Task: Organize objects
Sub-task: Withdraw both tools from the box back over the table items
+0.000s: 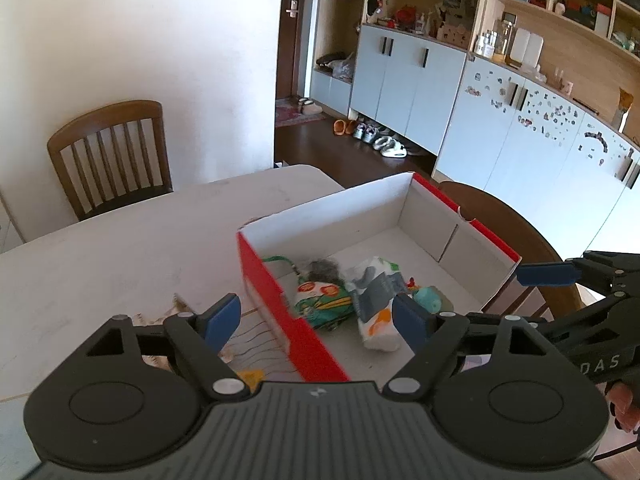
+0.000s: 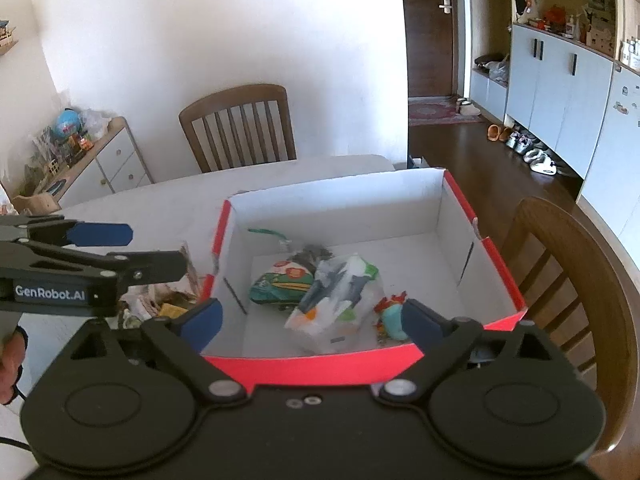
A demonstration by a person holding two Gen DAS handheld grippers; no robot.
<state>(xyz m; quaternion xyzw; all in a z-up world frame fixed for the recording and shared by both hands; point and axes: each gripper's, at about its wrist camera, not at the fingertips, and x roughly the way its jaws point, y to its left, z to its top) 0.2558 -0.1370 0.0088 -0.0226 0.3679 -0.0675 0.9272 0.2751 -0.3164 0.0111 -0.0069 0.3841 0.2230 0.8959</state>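
A red cardboard box (image 1: 276, 300) (image 2: 500, 268) with a white inside stands on the pale table (image 1: 120, 248) (image 2: 160, 200). In it lie a green printed packet (image 1: 320, 300) (image 2: 280, 282), a clear bag with white and grey items (image 1: 376, 296) (image 2: 332, 300), a dark grey clump (image 1: 324, 270) and a teal toy (image 1: 430, 298) (image 2: 394, 316). My left gripper (image 1: 316, 320) is open and empty above the box's near left wall. My right gripper (image 2: 312, 320) is open and empty above the box's near wall. Loose packets (image 1: 248, 344) (image 2: 172, 300) lie on the table left of the box.
A wooden chair (image 1: 108, 156) (image 2: 240, 128) stands at the table's far side, and another chair (image 2: 572, 300) at the right by the box. Blue-grey cupboards (image 1: 520, 132) and shoes on a dark wood floor lie beyond. A low white cabinet (image 2: 100, 160) stands at the left.
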